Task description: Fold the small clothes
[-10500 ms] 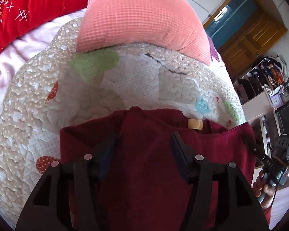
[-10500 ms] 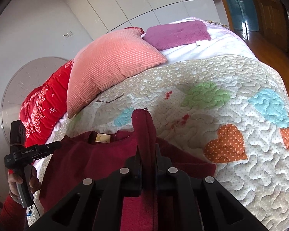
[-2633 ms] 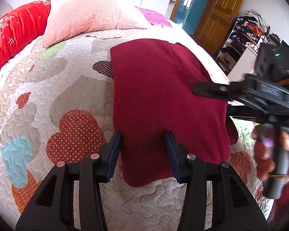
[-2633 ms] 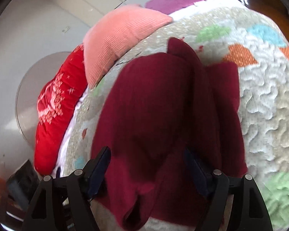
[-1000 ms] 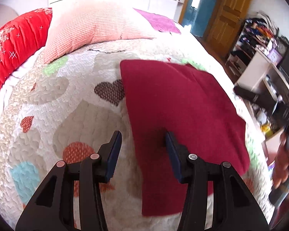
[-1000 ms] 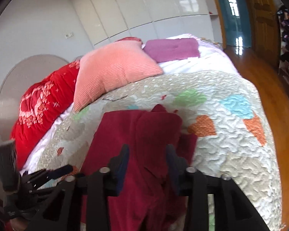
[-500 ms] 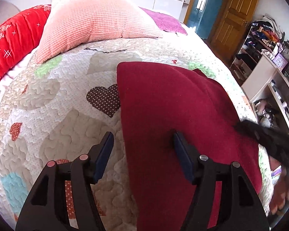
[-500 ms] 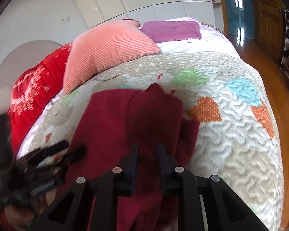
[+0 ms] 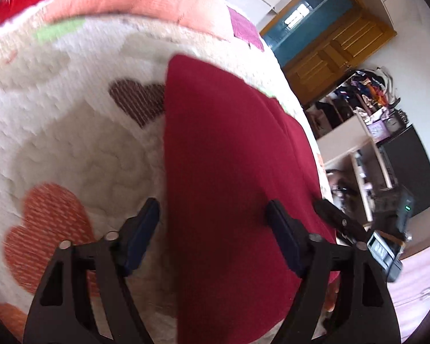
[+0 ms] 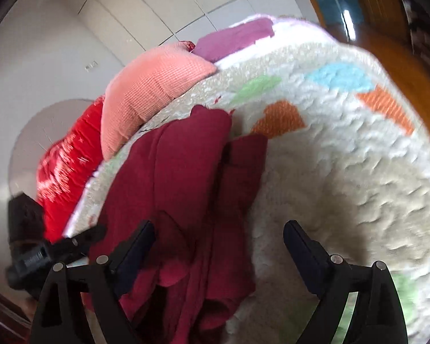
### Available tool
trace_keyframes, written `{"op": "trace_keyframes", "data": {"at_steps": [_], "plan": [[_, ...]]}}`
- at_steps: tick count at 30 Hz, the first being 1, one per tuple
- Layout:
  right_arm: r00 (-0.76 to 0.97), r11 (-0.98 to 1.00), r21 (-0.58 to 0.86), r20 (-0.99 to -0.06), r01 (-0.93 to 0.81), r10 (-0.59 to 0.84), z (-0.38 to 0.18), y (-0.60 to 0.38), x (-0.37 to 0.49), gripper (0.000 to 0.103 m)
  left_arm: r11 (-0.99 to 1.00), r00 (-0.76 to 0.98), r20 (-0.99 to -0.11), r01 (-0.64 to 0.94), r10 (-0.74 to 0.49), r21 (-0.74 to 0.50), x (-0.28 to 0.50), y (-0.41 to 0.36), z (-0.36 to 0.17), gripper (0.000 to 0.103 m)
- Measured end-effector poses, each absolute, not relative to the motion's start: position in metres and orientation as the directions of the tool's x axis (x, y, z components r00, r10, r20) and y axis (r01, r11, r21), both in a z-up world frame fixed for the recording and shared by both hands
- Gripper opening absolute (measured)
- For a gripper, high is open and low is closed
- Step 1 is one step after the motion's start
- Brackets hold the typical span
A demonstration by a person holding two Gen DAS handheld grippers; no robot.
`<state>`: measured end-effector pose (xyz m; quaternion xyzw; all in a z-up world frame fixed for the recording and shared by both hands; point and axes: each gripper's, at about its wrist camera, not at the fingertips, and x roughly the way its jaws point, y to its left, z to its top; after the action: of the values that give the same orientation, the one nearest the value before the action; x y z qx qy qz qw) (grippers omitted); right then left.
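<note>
A dark red garment (image 9: 229, 186) lay part-folded on the quilted bed (image 9: 71, 149), its long axis running away from both claws toward the pink pillow (image 10: 152, 86). The left claw (image 9: 212, 235) was opening astride its near left edge, pads clear of the cloth. The right claw (image 10: 218, 252) was opening over the bunched right side, gripping nothing. Nothing blocked either.
</note>
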<state>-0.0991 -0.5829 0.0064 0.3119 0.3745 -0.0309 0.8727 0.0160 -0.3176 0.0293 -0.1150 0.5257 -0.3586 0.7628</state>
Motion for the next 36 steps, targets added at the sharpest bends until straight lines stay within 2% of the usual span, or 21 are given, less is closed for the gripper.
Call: {"op": "trace_keyframes", "data": {"at_steps": [3,5,9,12,18,23,25,27,30,32,34,36], "plan": [[0.740,0.765,0.607,-0.612,0.214,0.278,-0.002,-0.581,-0.089,0.089,0.696,0.173,-0.700,0.416,-0.693,-0.585,0.016,-0.323,0.020,0.086],[0.720,0.799,0.566,-0.640,0.204,0.270,-0.004,-0.571,-0.079,0.060,0.680,0.157,-0.693,0.428,-0.704,-0.595,0.014,-0.328,0.017,0.086],[0.723,0.830,0.525,-0.645,0.186,0.247,0.004,-0.557,-0.075,0.042,0.687,0.163,-0.715,0.482,-0.680,-0.544,0.006,-0.333,0.026,0.070],[0.746,0.807,0.572,-0.601,0.149,0.288,0.022,-0.549,-0.090,0.040,0.674,0.148,-0.706,0.481,-0.693,-0.561,-0.005,-0.321,0.039,0.067],[0.713,0.826,0.554,-0.619,0.102,0.328,0.050,-0.500,-0.130,0.040,0.684,0.148,-0.725,0.497,-0.673,-0.533,-0.053,-0.276,0.067,0.067],[0.666,0.791,0.602,-0.637,0.115,0.388,0.030,-0.460,-0.170,0.042,0.731,0.143,-0.773,0.467,-0.618,-0.498,-0.104,-0.238,0.055,0.067],[0.629,0.831,0.536,-0.700,0.149,0.338,0.018,-0.445,-0.180,0.055,0.751,0.173,-0.794,0.487,-0.583,-0.445,-0.117,-0.232,0.045,0.067],[0.612,0.866,0.470,-0.739,0.169,0.282,0.018,-0.440,-0.191,0.057,0.748,0.195,-0.779,0.487,-0.597,-0.451,-0.120,-0.227,0.043,0.071],[0.649,0.874,0.452,-0.721,0.177,0.242,0.041,-0.447,-0.211,0.057,0.766,0.234,-0.782,0.486,-0.578,-0.421,-0.122,-0.224,0.055,0.071],[0.681,0.897,0.415,-0.702,0.154,0.208,0.064,-0.448,-0.220,0.054,0.793,0.306,-0.781,0.492,-0.545,-0.360,-0.124,-0.223,0.066,0.071],[0.687,0.943,0.317,-0.708,0.099,0.166,0.083,-0.434,-0.220,0.039,0.820,0.364,-0.784,0.487,-0.503,-0.300,-0.121,-0.223,0.071,0.071],[0.698,0.963,0.261,-0.703,0.072,0.138,0.088,-0.420,-0.214,0.035,0.837,0.397,-0.786,0.480,-0.473,-0.262,-0.120,-0.227,0.074,0.071]]}}
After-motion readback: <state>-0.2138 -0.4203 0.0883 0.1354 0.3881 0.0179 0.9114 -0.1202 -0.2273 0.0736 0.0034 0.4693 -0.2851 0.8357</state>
